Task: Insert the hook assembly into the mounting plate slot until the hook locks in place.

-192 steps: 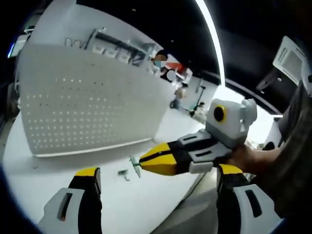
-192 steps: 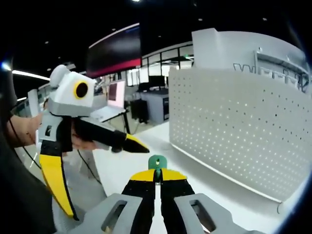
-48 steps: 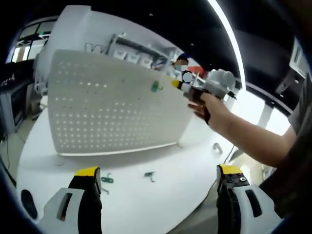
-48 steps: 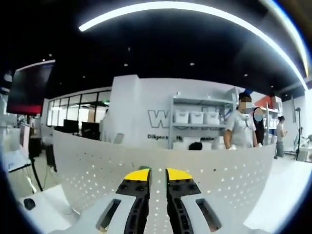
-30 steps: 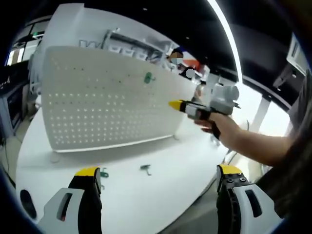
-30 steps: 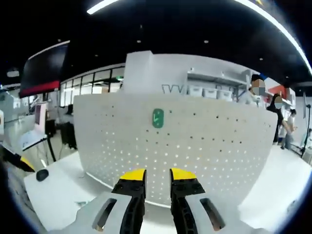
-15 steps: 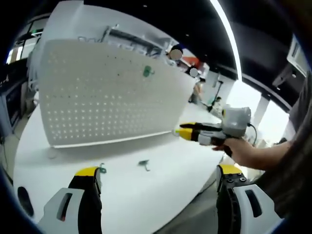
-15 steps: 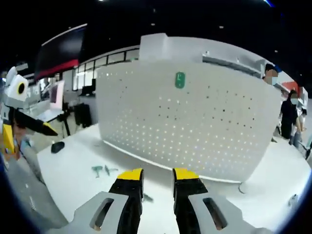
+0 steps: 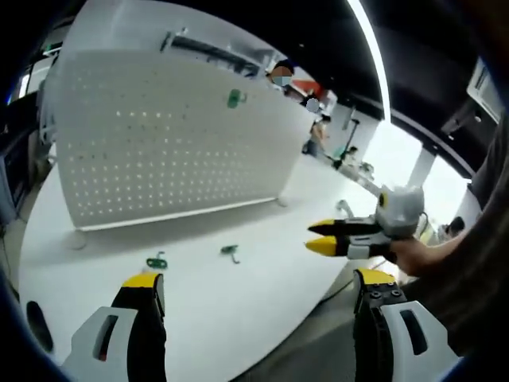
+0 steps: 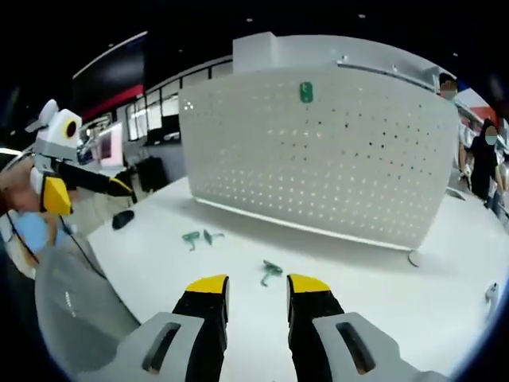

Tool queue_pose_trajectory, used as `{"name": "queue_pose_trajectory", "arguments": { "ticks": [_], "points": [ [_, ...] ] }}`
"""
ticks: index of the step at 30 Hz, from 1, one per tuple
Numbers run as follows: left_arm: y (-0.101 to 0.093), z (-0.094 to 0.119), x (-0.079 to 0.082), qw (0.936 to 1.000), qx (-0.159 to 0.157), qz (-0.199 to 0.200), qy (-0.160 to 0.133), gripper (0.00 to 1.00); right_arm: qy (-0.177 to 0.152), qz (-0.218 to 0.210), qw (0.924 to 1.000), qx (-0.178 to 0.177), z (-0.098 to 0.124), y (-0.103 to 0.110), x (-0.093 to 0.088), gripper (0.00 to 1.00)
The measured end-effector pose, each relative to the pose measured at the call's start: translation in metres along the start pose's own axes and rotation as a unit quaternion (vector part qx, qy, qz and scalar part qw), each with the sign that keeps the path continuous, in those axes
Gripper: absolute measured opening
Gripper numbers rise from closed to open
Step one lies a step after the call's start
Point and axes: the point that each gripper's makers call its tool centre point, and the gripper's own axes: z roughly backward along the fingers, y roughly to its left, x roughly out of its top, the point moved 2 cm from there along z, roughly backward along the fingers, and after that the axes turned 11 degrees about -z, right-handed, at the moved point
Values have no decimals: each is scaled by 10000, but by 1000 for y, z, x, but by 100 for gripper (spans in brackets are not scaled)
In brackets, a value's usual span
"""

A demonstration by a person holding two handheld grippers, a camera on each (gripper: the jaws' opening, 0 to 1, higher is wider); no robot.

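Note:
A green hook assembly (image 9: 233, 99) hangs high on the upright white perforated mounting plate (image 9: 151, 143), with nothing touching it. The right gripper view shows the same hook (image 10: 306, 92) near the plate's (image 10: 342, 159) top edge. My right gripper (image 10: 258, 285) is open and empty, well back from the plate over the table; in the left gripper view it (image 9: 322, 237) comes in from the right, held by a hand. My left gripper (image 9: 258, 280) is wide open and empty, and appears at the left of the right gripper view (image 10: 87, 189).
Loose green hooks (image 9: 156, 261) (image 9: 231, 252) lie on the white round table (image 9: 262, 215) in front of the plate; three of them (image 10: 191, 238) (image 10: 211, 235) (image 10: 270, 272) show in the right gripper view. A black mouse (image 10: 123, 219) sits near the table's left edge. People stand behind the plate.
The right gripper carried the green hook to the plate, left it hanging there, opened and drew back over the table. The left gripper stayed open.

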Motion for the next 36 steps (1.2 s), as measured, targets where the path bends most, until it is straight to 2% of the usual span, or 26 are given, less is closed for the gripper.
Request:
{"name": "queue_pose_trajectory", "arguments": {
  "ticks": [5, 10, 15, 21, 24, 29, 36],
  "points": [
    [-4, -4, -3, 9998, -113, -95, 98, 100, 107, -36, 9999, 95, 16, 10, -9, 28],
    [-3, -7, -1, 9999, -116, -85, 80, 100, 151, 42, 9998, 156, 29, 15, -13, 28],
    [-5, -9, -2, 9998, -130, -105, 107, 100, 303, -75, 9993, 203, 32, 16, -23, 28],
    [-5, -9, -12, 9996, -163, -69, 220, 100, 467, -157, 9983, 312, 39, 23, -34, 28],
    [-6, -12, -14, 9992, -189, -173, 307, 100, 613, -75, 9973, 388, 40, 26, -41, 28],
    [-4, -24, -18, 9958, -249, -645, 602, 100, 765, -152, 9954, 554, 39, 31, -43, 28],
    [-3, -42, -19, 9934, -461, -753, 725, 100, 898, -371, 9924, 755, 39, 35, -43, 29]
  ]
}}
